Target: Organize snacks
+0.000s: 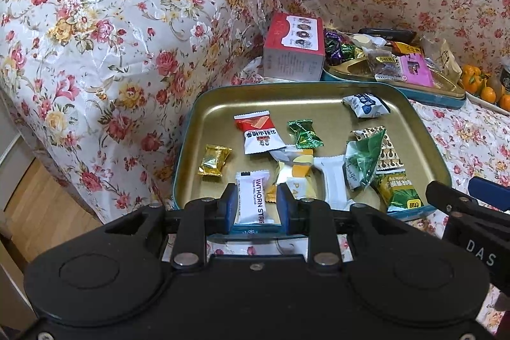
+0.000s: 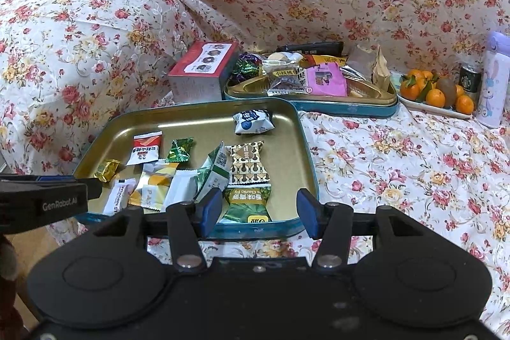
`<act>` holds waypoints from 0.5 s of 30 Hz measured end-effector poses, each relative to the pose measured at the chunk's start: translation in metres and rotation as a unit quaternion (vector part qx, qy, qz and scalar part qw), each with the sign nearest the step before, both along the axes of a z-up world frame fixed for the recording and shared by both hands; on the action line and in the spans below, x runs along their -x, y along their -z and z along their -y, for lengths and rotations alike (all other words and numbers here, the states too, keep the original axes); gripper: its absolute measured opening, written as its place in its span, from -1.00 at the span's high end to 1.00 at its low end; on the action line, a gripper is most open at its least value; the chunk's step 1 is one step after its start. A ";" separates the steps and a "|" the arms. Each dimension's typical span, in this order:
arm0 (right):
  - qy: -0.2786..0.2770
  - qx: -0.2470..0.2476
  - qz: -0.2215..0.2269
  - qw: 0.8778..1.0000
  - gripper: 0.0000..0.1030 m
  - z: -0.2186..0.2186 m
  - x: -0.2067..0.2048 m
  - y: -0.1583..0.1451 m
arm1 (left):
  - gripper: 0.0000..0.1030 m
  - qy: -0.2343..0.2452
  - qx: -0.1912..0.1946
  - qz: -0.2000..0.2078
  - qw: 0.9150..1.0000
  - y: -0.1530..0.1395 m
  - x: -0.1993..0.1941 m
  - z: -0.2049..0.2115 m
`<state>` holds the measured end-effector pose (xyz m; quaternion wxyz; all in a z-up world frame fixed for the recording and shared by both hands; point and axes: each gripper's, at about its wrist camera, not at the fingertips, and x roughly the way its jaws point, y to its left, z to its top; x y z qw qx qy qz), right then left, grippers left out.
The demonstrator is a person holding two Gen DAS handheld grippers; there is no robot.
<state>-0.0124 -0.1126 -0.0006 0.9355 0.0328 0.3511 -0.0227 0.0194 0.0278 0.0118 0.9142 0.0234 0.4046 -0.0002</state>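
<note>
Left gripper jaws clamped on white snack packet over tin tray; right gripper jaws apart above green packet.

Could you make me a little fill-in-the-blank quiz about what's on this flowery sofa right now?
1. The white Hawthorn Strip packet sits between the fingers of the ____ gripper.
2. The loose snacks lie in a gold-lined ____.
3. Beside the far tin stands a ____ box.
4. The plate at the right holds kiwis and ____.

Missing words: left; tin; red; oranges
</note>
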 end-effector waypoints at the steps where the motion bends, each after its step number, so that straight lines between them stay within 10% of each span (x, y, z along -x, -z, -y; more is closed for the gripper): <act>1: 0.001 0.001 0.000 1.000 -0.07 0.000 0.000 0.000 | 0.28 -0.001 0.001 0.000 1.000 0.000 0.000 0.000; 15: 0.000 0.008 -0.004 1.000 -0.09 0.002 0.004 0.000 | 0.28 -0.009 0.007 -0.002 1.000 -0.001 0.000 -0.001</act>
